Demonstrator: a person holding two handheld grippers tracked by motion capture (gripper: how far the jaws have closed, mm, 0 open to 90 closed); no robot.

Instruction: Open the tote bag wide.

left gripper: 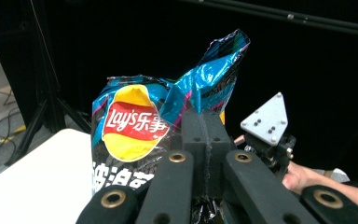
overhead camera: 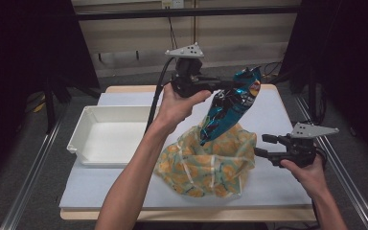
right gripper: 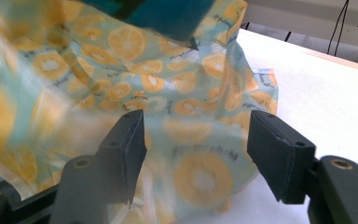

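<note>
Table, white-topped, spread beneath both grippers. White tray resting on it, well off to the left of the left gripper and lower down. Orange-slice patterned bag slumped on the tabletop below the left gripper, just beside the right gripper's jaws, mouth gaping upward. Blue crisp bag hanging tilted from the left gripper, top corner up by the jaws, bottom end dipping into the patterned bag's mouth; logo side seen in the left gripper view.

Left gripper raised above the table, jaws clenched flat together on the crumpled upper part of the crisp bag.

Right gripper held low near the table's right edge, jaws spread apart and released, nothing pinched; patterned fabric lying just ahead of and between the pads, contact not discernible.
</note>
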